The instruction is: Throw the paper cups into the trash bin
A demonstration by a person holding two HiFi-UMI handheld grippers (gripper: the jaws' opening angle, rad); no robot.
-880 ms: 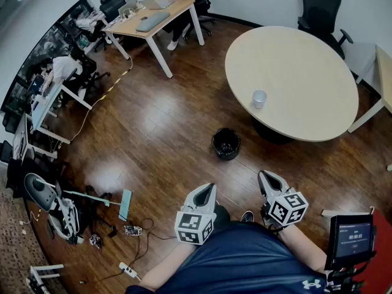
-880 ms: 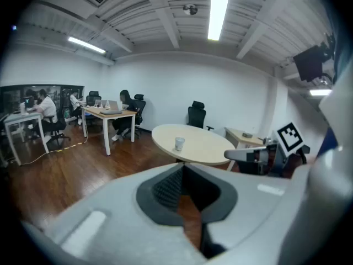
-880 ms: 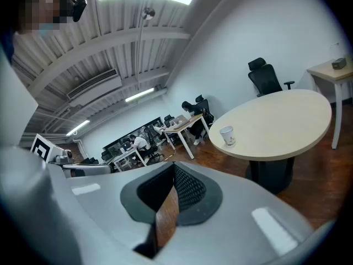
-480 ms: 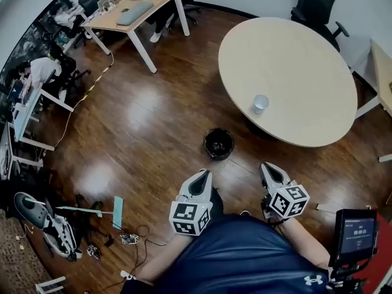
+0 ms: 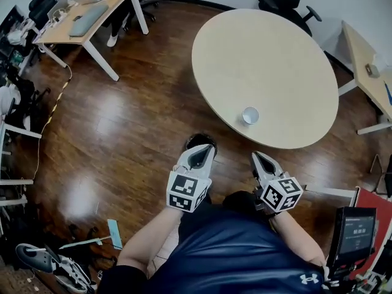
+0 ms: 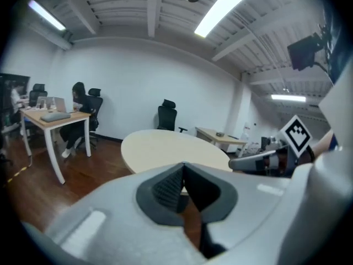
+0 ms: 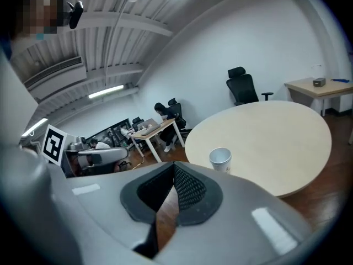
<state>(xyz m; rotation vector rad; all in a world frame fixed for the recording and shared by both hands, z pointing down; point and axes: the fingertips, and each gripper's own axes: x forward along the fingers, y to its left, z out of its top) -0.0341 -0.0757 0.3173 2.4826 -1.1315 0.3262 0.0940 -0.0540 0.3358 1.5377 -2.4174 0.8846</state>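
As the person steps closer than a second ago, the round table [image 5: 263, 60] fills more of the head view. The black trash bin [image 5: 195, 140] peeks out just beyond the left gripper [image 5: 207, 149]. That and the right gripper [image 5: 258, 158] stay pinched together, empty. The paper cup [image 5: 250, 115] stands upright near the table's near edge, and picking it up looks like the next step.

Left hand-held gripper [image 5: 207, 148] closed, right [image 5: 255, 157] apparently closed
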